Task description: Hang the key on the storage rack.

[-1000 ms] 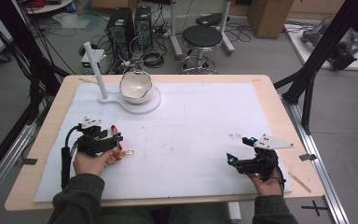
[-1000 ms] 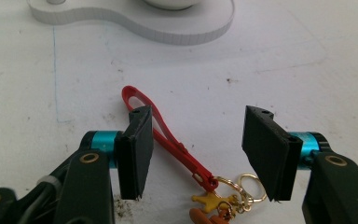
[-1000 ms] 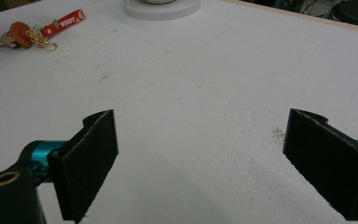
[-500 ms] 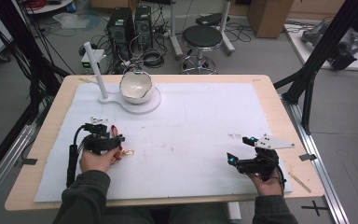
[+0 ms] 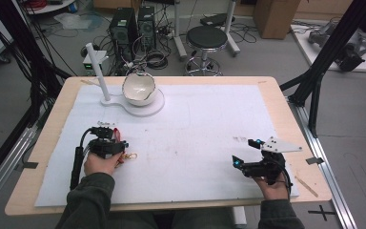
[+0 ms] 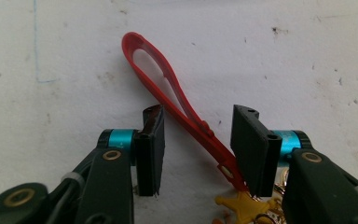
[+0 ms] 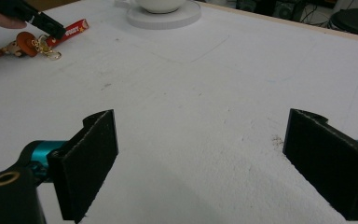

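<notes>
1. 2 black two-jaw grippers are held over a white sheet point(image 5: 195, 143) that covers a light wooden table point(image 5: 57, 95).
2. The left gripper point(image 6: 196, 140) is seen near the sheet's left side in the high view point(image 5: 112, 143), gripped by the person's left hand point(image 5: 100, 162).
3. Its jaws are spread apart, with nothing pinched; a red looped strap point(image 6: 168, 88) is seen lying on the sheet between them, running diagonally, its lower end just beside the right jaw's pad.
4. A yellow star-shaped charm point(image 6: 242, 207) is attached at the strap's lower end, partly cut off by the frame edge.
5. In the right gripper view, the same keychain is seen far left: a red strap with white lettering point(image 7: 70, 30), a gold clasp point(image 7: 44, 46) and a small brown figure point(image 7: 16, 44).
6. The right gripper point(image 7: 200, 163) is held low over bare sheet at the near right point(image 5: 252, 157), jaws spread wide, nothing between them.
7. A white bowl point(image 5: 138, 88) is seen tilted on a round white base point(image 5: 152, 107) at the far left, beside a white upright post point(image 5: 97, 71).
</notes>
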`<state>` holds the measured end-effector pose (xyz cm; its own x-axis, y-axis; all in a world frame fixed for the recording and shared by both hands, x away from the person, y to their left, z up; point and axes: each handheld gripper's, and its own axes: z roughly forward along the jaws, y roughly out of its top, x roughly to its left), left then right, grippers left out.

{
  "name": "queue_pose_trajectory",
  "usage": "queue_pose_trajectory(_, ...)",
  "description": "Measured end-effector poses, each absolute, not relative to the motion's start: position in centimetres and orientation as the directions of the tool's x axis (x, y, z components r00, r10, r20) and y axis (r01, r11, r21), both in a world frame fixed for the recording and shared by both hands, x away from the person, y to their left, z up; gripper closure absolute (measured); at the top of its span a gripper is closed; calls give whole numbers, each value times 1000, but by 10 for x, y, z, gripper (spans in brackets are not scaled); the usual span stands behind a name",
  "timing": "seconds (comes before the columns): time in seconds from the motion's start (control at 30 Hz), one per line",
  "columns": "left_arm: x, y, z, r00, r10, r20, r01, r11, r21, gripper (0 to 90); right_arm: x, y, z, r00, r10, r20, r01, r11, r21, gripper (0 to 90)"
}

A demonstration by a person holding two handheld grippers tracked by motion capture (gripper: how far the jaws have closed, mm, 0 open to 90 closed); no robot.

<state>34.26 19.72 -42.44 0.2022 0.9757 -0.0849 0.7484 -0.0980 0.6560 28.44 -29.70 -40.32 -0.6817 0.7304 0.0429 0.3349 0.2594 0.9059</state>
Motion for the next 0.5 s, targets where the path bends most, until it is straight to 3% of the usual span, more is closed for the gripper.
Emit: queue_pose_trajectory(0.5,347,199,-428,207,976,-73,754,-112,647,736,285,-296,-402,-684,728,44,326,251,912,91)
